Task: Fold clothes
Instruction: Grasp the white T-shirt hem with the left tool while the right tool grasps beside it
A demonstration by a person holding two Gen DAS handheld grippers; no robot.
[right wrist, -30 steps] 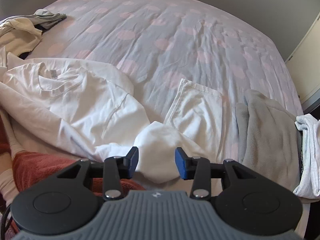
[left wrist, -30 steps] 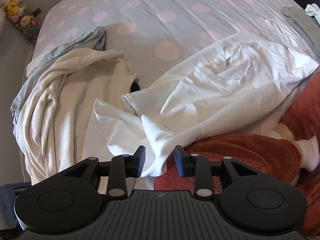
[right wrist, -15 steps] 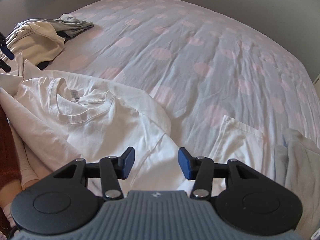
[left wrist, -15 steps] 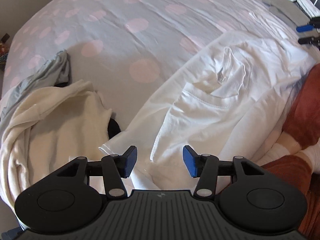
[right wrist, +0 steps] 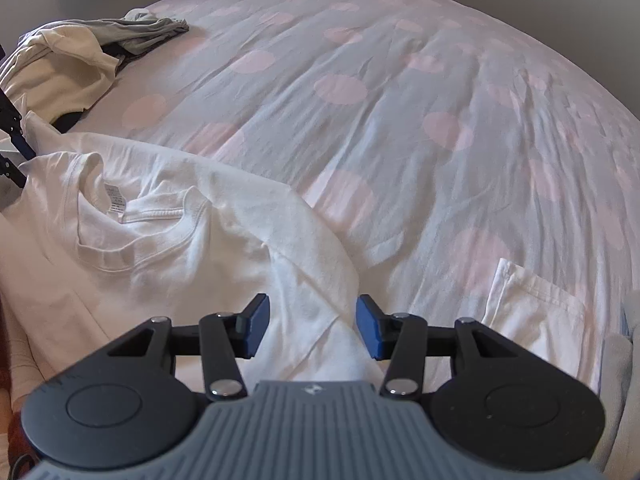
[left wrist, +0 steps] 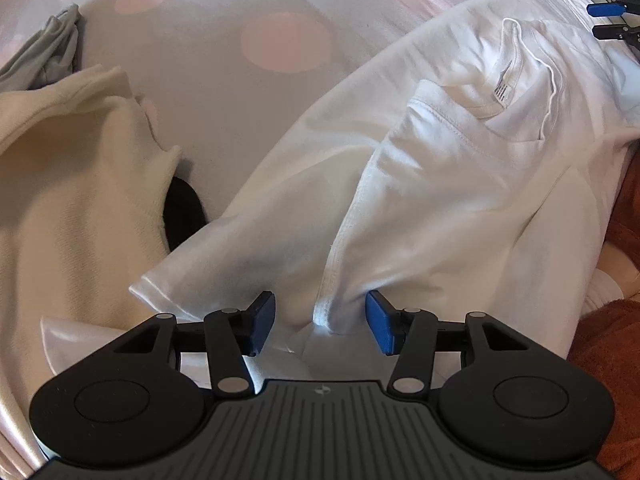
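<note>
- Two claws are hovering with jaws apart: my left claw (left wrist: pixel 320 322) over a bunched seam, my right claw (right wrist: pixel 311 326) over a sleeve fold, neither clamped.
- The white T-shirt (left wrist: pixel 440 168) is lying rumpled, collar up, on the dotted bed (right wrist: pixel 360 92).
- It is looking light, limp and wrinkle-prone; I'm judging shoulder seams the best hold.
- I'm seeing no containers, only a cream garment (left wrist: pixel 68 184) heaped beside it.

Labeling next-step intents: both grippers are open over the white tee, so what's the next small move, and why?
Probably close both. The left gripper is open around a bunched seam of the white T-shirt; the right gripper is open around a fabric ridge. Neither holds cloth yet.
</note>
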